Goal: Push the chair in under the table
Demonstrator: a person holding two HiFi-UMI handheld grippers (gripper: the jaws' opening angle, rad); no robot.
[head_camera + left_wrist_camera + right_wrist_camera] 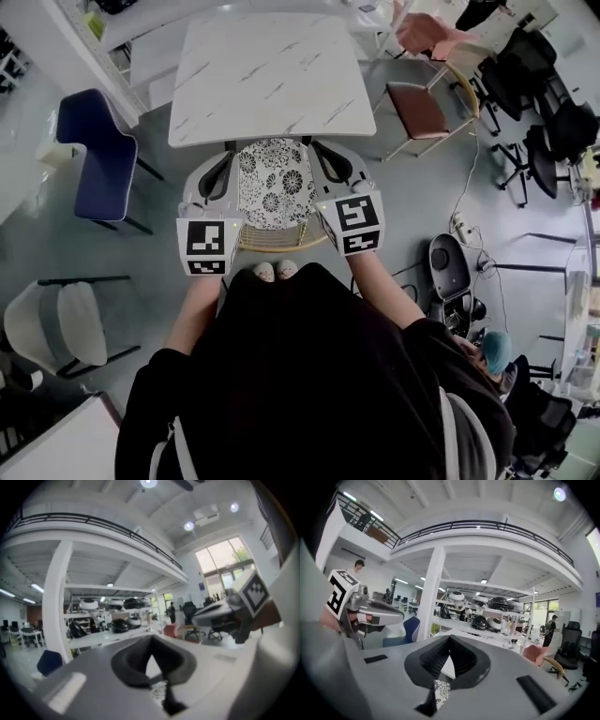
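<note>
— What is taken in first?
— A white marbled table (272, 75) is seen at the top of the head view, and it is the largest thing there.

— Where is the chair found?
— The chair (272, 187), with its black-and-white flowered seat, is set at the table's near edge. Most of the seat is left showing outside that edge, and its pale wooden back is turned toward the person.

— What else is placed around?
— A blue chair (94, 155) is seen well to the left, a white chair (56, 328) lower left, and a brown-seated chair (417, 108) off the table's right corner.

— How are the tongs held?
— The left gripper (223, 167) and the right gripper (323, 159) are held on either side of the flowered seat. Both pairs of jaws are pressed together and nothing is pinched in either. Contact with the chair cannot be made out.

— And smallest?
— Two pale shoes (276, 271) are seen just behind the chair's back.
</note>
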